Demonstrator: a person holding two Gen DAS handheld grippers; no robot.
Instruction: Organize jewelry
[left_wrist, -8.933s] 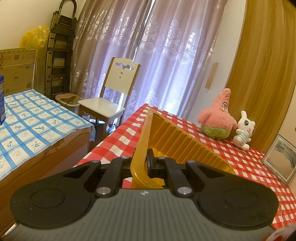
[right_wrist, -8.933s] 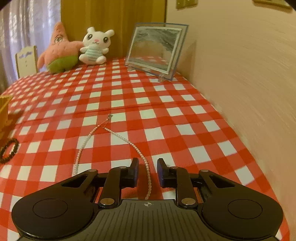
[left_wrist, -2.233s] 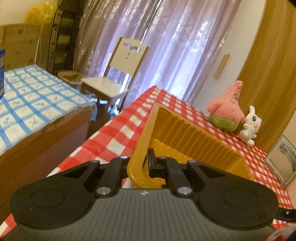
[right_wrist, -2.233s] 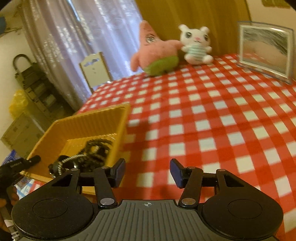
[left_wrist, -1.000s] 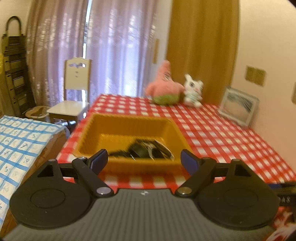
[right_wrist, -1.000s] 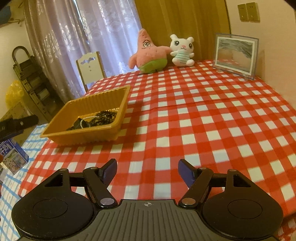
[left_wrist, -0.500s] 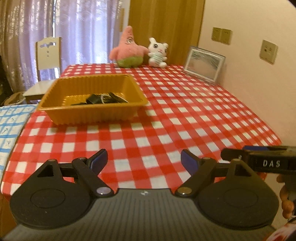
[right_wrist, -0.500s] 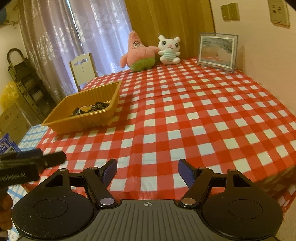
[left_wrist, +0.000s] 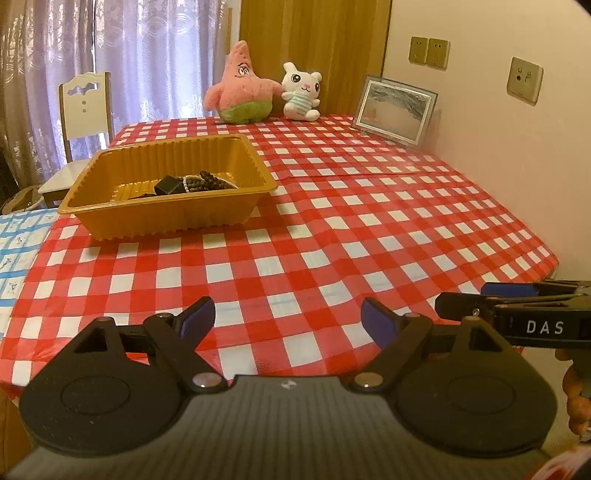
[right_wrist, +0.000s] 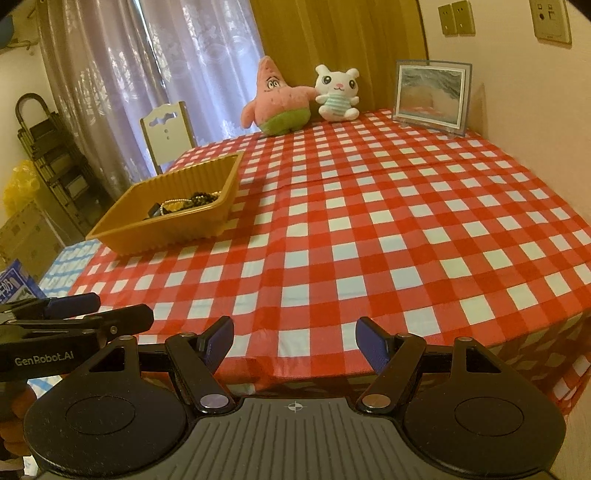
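Note:
A ribbed yellow tray (left_wrist: 162, 218) sits on the left side of the red checked table. It holds a heap of jewelry (left_wrist: 188, 183): dark bead strands, a pearl strand and a small black box. The tray (right_wrist: 173, 236) and jewelry (right_wrist: 184, 204) also show in the right wrist view. My left gripper (left_wrist: 288, 319) is open and empty, held back over the table's near edge. My right gripper (right_wrist: 294, 341) is open and empty, at the near edge too. The right gripper shows at the right of the left wrist view (left_wrist: 480, 301); the left gripper shows at the left of the right wrist view (right_wrist: 110, 314).
A pink star plush (left_wrist: 242, 92), a white bunny plush (left_wrist: 301, 92) and a framed picture (left_wrist: 395, 109) stand along the table's far edge. A white chair (left_wrist: 83, 122) stands behind the tray. A bed with a blue checked cover (left_wrist: 14, 243) lies left. A wall is at the right.
Earlier the left gripper was shut on the tray's rim and a pearl necklace lay on the table. Now both grippers are open and pulled back to the near edge; the pearls lie in the tray.

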